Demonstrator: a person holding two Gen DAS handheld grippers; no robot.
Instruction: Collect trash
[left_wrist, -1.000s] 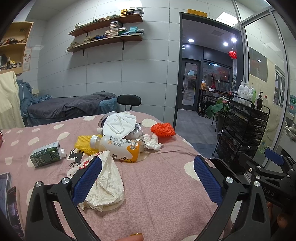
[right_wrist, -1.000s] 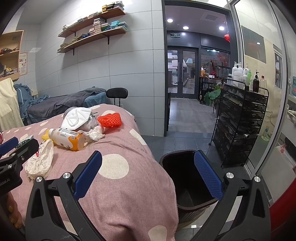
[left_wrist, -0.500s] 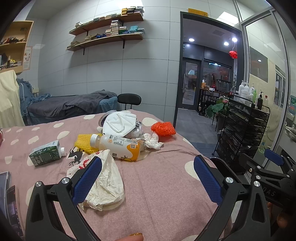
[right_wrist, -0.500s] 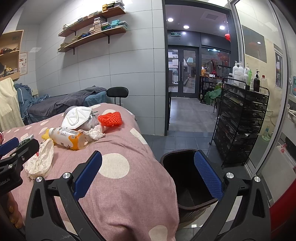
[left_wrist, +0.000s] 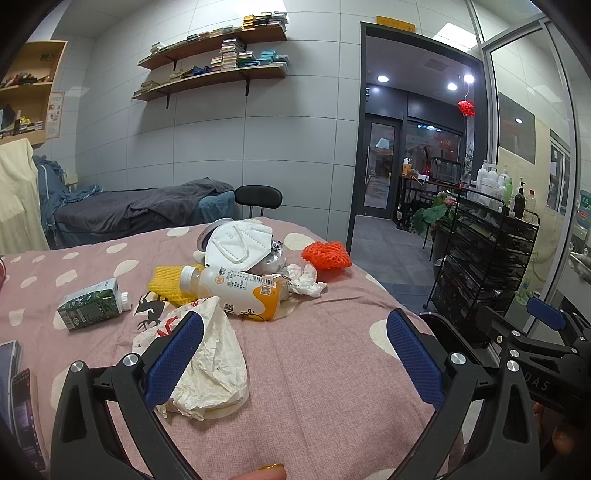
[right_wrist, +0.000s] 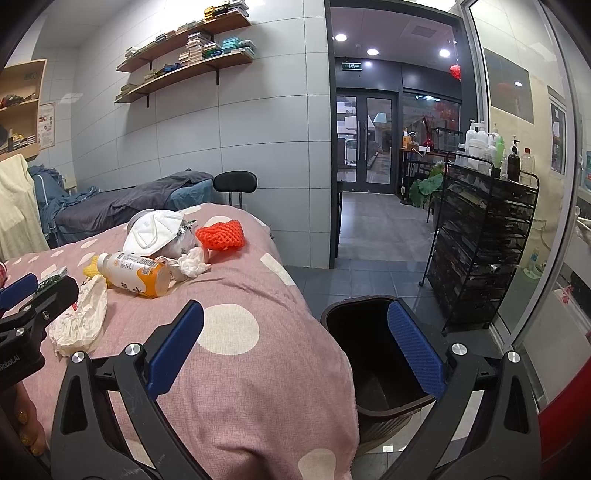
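Trash lies on a pink dotted bedspread (left_wrist: 332, 369): a crumpled white bag (left_wrist: 210, 362), a drink bottle (left_wrist: 232, 291) on its side, a green carton (left_wrist: 90, 304), yellow foam net (left_wrist: 166, 282), a white mask (left_wrist: 236, 243), a tissue wad (left_wrist: 304, 280) and orange netting (left_wrist: 327, 256). My left gripper (left_wrist: 295, 360) hovers open over the near bedspread, its left finger in front of the bag. My right gripper (right_wrist: 295, 350) is open and empty, above the bed's edge and a dark bin (right_wrist: 373, 354) on the floor.
A black wire cart (right_wrist: 484, 236) with bottles stands right of the bin. A black chair (left_wrist: 258, 197) and a grey-covered couch (left_wrist: 140, 210) lie beyond the bed. A phone (left_wrist: 22, 413) rests at the bed's left edge. An open doorway (right_wrist: 365, 147) leads out.
Almost nothing differs; both views have shifted very slightly, and both grippers stay open and empty.
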